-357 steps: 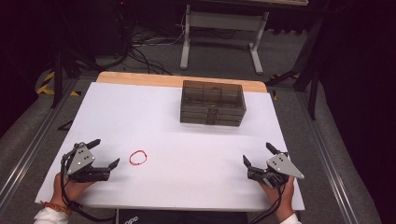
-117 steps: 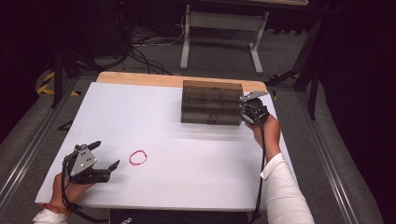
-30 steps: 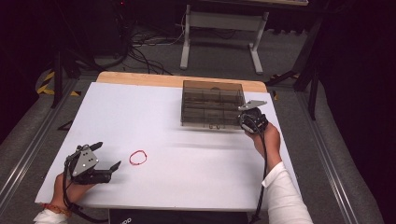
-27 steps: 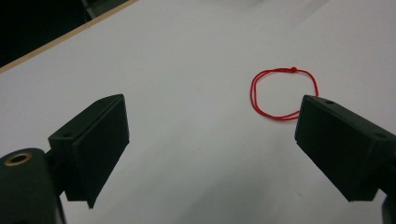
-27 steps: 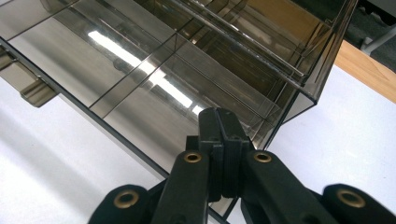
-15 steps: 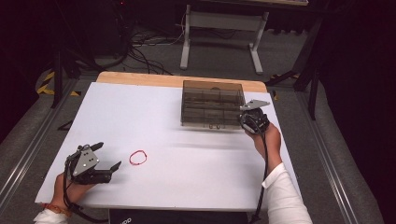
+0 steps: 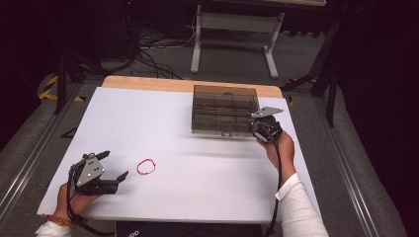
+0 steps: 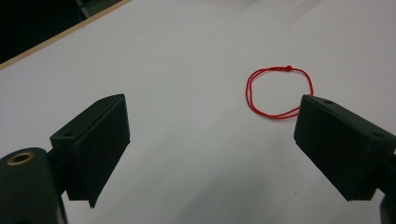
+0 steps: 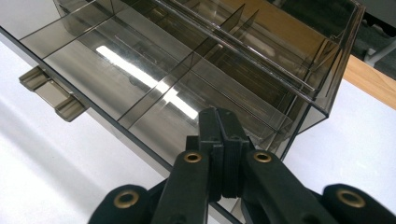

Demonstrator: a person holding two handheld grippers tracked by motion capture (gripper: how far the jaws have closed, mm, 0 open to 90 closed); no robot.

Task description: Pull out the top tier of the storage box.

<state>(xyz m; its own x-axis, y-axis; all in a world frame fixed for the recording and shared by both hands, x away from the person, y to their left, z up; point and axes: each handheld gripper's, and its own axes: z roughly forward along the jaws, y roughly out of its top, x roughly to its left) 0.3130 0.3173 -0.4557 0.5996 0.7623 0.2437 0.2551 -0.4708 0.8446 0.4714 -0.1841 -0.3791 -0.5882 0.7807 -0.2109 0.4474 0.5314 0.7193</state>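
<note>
White table [image 7: 207,168], unlabelled smoky organiser box [image 7: 225,108], red loop [image 7: 146,167]

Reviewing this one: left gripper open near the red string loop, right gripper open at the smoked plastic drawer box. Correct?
Not quite: the right gripper is shut, jaws pressed together, against the drawer box, as the right gripper view shows. The left gripper is open near the red string loop.
</note>
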